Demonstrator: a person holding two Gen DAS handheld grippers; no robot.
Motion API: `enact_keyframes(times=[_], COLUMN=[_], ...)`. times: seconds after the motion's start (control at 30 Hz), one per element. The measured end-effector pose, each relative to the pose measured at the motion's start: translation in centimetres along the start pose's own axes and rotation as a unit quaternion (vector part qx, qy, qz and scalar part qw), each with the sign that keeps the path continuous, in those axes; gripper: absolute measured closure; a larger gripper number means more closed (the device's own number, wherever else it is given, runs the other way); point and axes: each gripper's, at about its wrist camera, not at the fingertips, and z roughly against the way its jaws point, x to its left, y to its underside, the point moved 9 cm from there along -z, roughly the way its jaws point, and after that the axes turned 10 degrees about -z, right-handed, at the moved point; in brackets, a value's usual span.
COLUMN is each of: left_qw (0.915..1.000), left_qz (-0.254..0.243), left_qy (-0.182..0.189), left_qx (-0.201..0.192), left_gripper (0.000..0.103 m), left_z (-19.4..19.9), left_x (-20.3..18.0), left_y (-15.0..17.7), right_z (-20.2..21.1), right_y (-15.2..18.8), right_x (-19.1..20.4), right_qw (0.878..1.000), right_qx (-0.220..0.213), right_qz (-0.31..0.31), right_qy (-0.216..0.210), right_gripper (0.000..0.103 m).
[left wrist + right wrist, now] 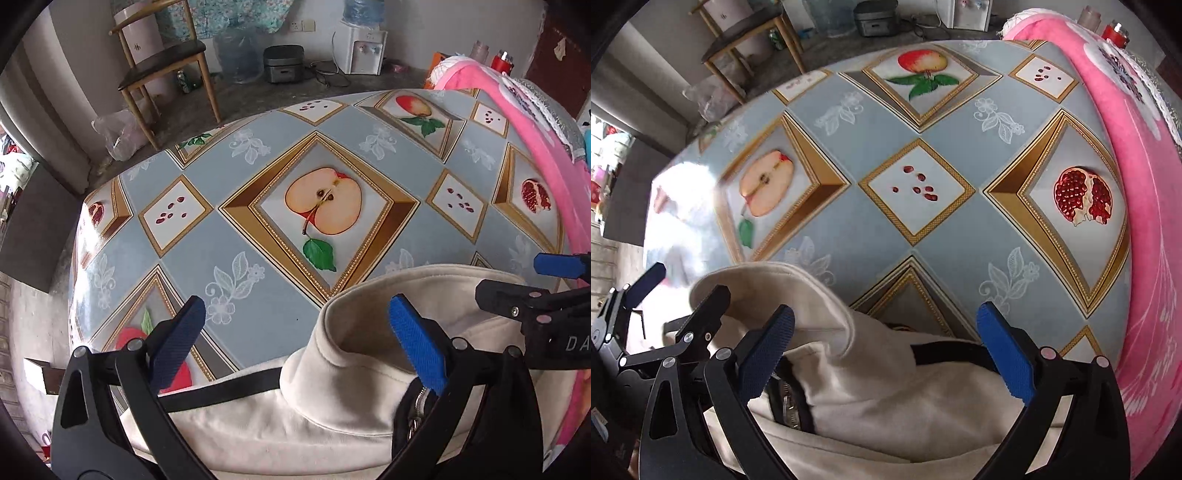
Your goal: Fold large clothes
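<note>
A cream jacket point(332, 417) with a stand-up collar, black trim and a metal zipper lies at the near edge of the fruit-patterned table point(258, 236). My left gripper point(299, 343) is open, its blue pads on either side of the collar's left end. My right gripper point(886, 354) is open over the jacket point(886, 398) near the collar's right side. The right gripper also shows in the left wrist view point(517, 288) at the right, and the left gripper shows in the right wrist view point(683, 291) at the left. Nothing is held.
A pink blanket point(524, 122) lies along the table's right side, also in the right wrist view point(1145, 221). Beyond the far edge stand a wooden chair point(166, 70), a rice cooker point(282, 62) and a water dispenser point(364, 48) on the floor.
</note>
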Motion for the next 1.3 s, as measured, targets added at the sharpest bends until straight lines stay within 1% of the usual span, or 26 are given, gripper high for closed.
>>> enact_keyframes(times=[0.07,0.13,0.23,0.3,0.47,0.57,0.63,0.73,0.8,0.83,0.9,0.93,0.97,1.07,1.1,1.13,1.17,1.23,1.27,1.3], left_qw=[0.9999,0.9996,0.9995,0.9995,0.9984,0.9965,0.9941,0.9889,0.985,0.9836,0.9825,0.9833,0.985,0.9884,0.9892,0.9907,0.9932,0.9958,0.996,0.9967], left_qz=[0.012,0.023,0.016,-0.003,-0.047,-0.072,-0.09,-0.127,-0.153,-0.164,-0.177,-0.174,-0.164,-0.106,-0.083,-0.062,-0.038,0.013,0.036,0.047], left_qy=[-0.005,-0.007,-0.011,-0.015,0.001,0.022,0.045,0.061,0.061,0.056,0.037,0.037,0.048,0.105,0.116,0.115,0.105,0.088,0.079,0.066], left_qx=[0.006,0.013,0.024,0.027,0.031,0.036,0.041,0.046,0.05,0.051,0.046,0.039,0.026,-0.024,-0.035,-0.038,-0.035,-0.025,-0.019,-0.008], left_gripper=[0.007,0.007,0.007,0.007,0.007,0.007,0.007,0.007,0.007,0.007,0.007,0.007,0.007,0.007,0.007,0.007,0.007,0.007,0.007,0.007], left_z=[-0.6,-1.2,-1.5,-1.3,0.4,1.6,2.3,3.2,3.3,3.2,2.9,3.0,3.3,5.2,5.5,5.4,4.9,3.5,2.6,1.6], left_x=[0.5,1.1,1.5,1.5,1.1,0.5,-0.1,-1.2,-1.9,-2.0,-1.9,-1.9,-1.8,-1.3,-0.9,-0.4,0.2,1.3,1.8,2.1], left_y=[0.1,0.3,1.0,1.4,2.4,3.5,4.6,6.3,7.6,8.1,8.7,8.6,8.2,6.4,5.6,4.9,4.2,2.8,2.3,2.0], right_z=[-0.6,-1.4,-2.0,-1.7,0.2,1.1,1.5,1.6,1.2,1.2,1.2,1.5,2.0,4.5,5.2,5.5,5.5,4.4,3.4,2.4], right_y=[-0.3,-0.1,1.1,1.9,4.3,6.0,7.3,9.2,10.1,9.9,10.1,9.9,9.4,7.0,6.3,5.4,4.4,2.1,1.3,0.5], right_x=[-0.5,-0.9,-1.1,-1.0,-0.8,-0.8,-0.8,-1.2,-1.4,-1.6,-1.8,-1.9,-2.0,-1.6,-1.5,-1.1,-0.5,0.1,0.2,0.4], right_qw=[1.0,1.0,0.999,0.998,0.996,0.994,0.992,0.989,0.987,0.986,0.986,0.987,0.989,0.992,0.993,0.994,0.995,0.996,0.997,0.998], right_qx=[0.002,0.015,0.04,0.045,0.05,0.054,0.058,0.057,0.055,0.049,0.034,0.026,0.014,-0.034,-0.044,-0.05,-0.052,-0.054,-0.048,-0.036], right_qz=[0.0,0.0,0.015,0.036,0.076,0.098,0.114,0.138,0.151,0.156,0.161,0.155,0.146,0.116,0.105,0.09,0.079,0.064,0.055,0.048], right_qy=[0.012,0.016,0.009,0.011,-0.004,-0.011,-0.013,-0.002,0.006,0.014,0.023,0.02,0.013,-0.022,-0.026,-0.032,-0.035,-0.016,-0.008,-0.002], right_gripper=[0.007,0.008,0.012,0.012,0.012,0.012,0.012,0.012,0.012,0.012,0.012,0.012,0.013,0.013,0.013,0.013,0.013,0.013,0.013,0.013])
